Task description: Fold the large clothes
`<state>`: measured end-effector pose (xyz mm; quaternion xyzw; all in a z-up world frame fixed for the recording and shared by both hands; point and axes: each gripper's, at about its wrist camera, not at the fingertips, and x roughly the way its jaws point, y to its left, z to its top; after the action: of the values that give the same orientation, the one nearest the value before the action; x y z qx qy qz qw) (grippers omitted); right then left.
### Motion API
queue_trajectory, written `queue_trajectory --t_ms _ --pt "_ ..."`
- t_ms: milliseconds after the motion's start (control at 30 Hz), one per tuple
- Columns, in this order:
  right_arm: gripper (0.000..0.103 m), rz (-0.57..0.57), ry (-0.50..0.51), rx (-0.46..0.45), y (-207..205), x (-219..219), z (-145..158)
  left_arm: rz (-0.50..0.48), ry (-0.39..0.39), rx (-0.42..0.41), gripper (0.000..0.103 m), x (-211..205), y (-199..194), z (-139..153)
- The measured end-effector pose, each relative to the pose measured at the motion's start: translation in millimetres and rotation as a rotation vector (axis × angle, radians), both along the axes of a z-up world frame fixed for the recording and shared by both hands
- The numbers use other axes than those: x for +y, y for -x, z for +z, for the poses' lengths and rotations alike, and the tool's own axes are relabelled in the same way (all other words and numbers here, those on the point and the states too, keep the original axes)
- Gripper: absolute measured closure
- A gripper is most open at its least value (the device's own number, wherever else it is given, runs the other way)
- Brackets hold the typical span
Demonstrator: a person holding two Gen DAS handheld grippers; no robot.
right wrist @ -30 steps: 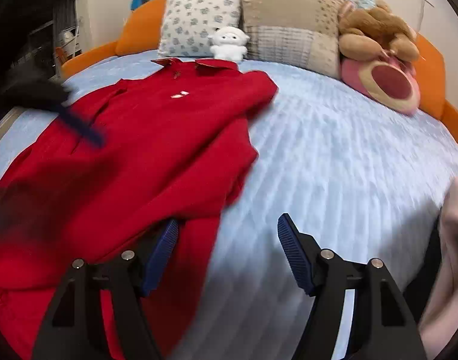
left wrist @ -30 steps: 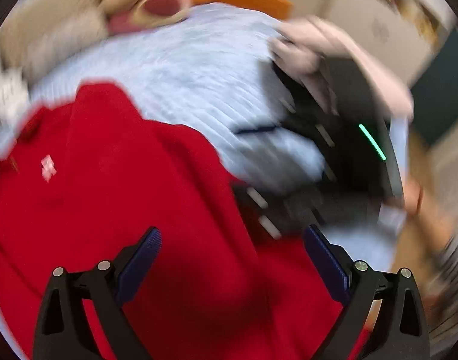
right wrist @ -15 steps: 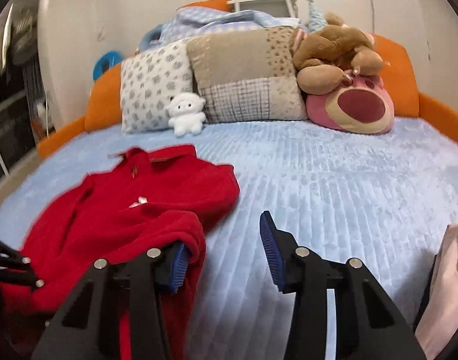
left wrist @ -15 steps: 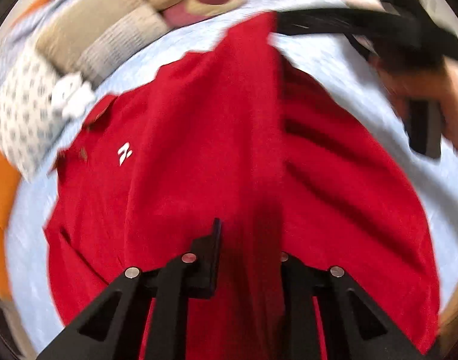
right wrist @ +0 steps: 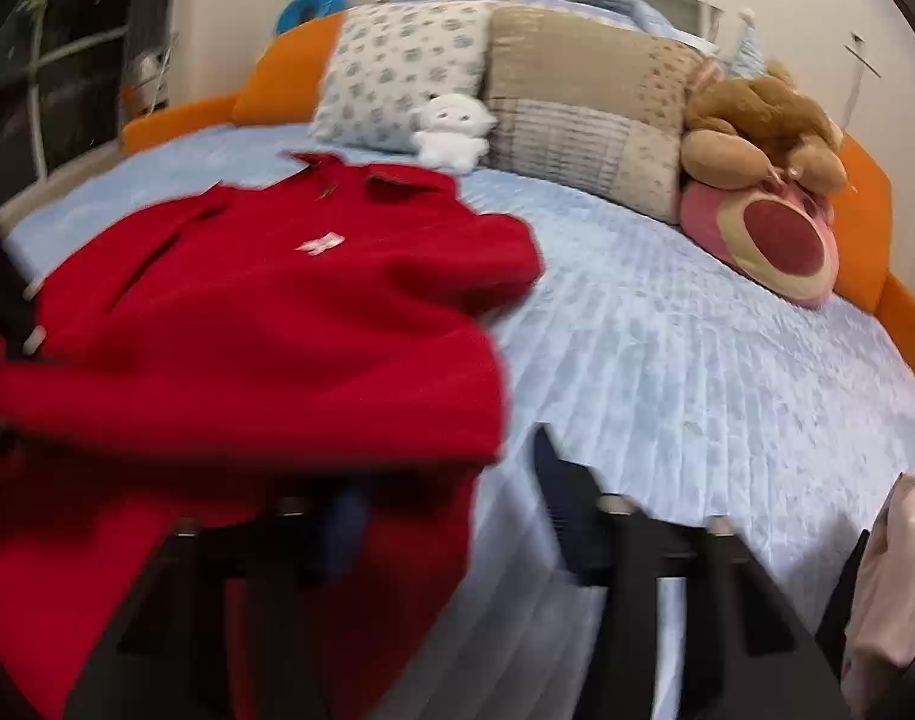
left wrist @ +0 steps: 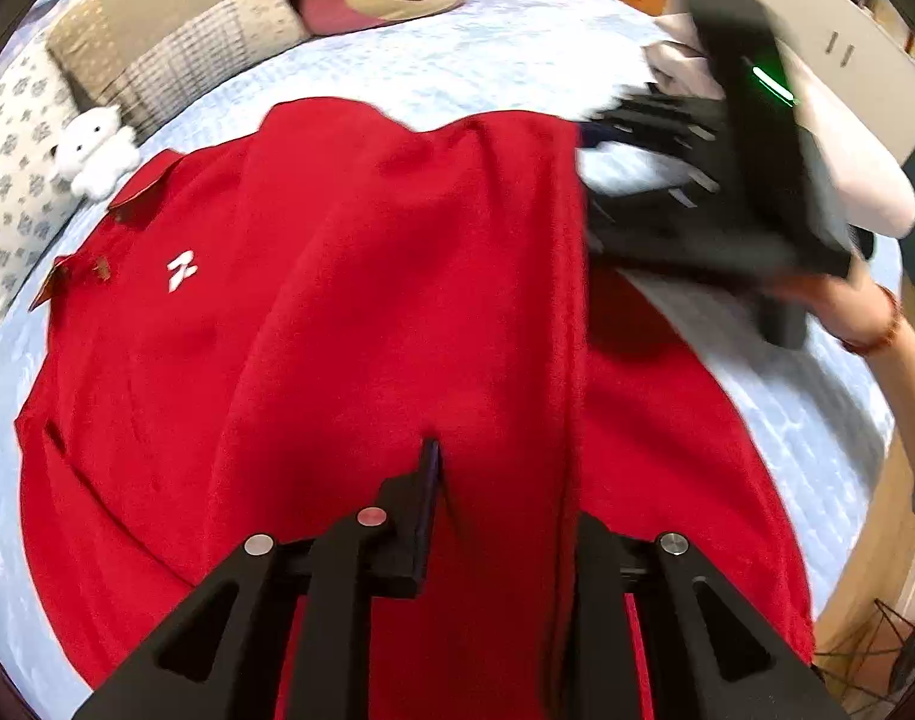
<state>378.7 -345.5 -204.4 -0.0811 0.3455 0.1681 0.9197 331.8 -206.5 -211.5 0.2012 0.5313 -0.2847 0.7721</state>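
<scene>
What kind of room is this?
Most likely a bedroom: a wide bed with a blue quilt, pillows at its head, and a big pink plush toy lying beside them.

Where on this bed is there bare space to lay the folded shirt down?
Bare blue bedspread lies between the red shirt and the pink plush. Crowded: pillows and a white toy line the headboard.
</scene>
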Motion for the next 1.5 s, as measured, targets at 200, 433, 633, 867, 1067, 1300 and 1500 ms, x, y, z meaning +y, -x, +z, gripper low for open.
queue_trajectory --t_ms 200,433,633,867,1067,1300,1500 --pt "0.081 -0.11 -0.014 0.039 -3.9 -26.3 12.0 -0.054 0.031 0.016 0.078 -7.5 10.6 -6.1" --pt "0.056 -0.256 0.142 0.152 7.8 -43.6 -15.9 -0.154 0.094 0.069 0.05 -20.4 45.6 -26.1" --pt "0.021 -0.229 0.08 -0.048 44.2 -20.1 50.3 -0.213 0.21 0.067 0.024 -17.2 77.3 -1.0" --pt "0.037 -0.154 -0.097 0.12 -37.5 -19.4 68.1 -0.035 0.232 -0.162 0.011 10.1 -46.9 63.9" --pt "0.04 -0.127 -0.23 0.257 -39.9 -42.6 28.5 0.168 0.229 -0.128 0.011 7.9 -236.7 40.0" --pt "0.057 0.029 -0.27 0.39 -31.6 -33.9 -18.9 0.216 0.245 0.085 0.046 -24.5 -312.2 -22.3" --pt "0.091 0.017 -0.313 0.348 -23.8 -35.0 -1.5 0.26 0.222 0.029 0.092 -35.1 -307.6 -24.3"
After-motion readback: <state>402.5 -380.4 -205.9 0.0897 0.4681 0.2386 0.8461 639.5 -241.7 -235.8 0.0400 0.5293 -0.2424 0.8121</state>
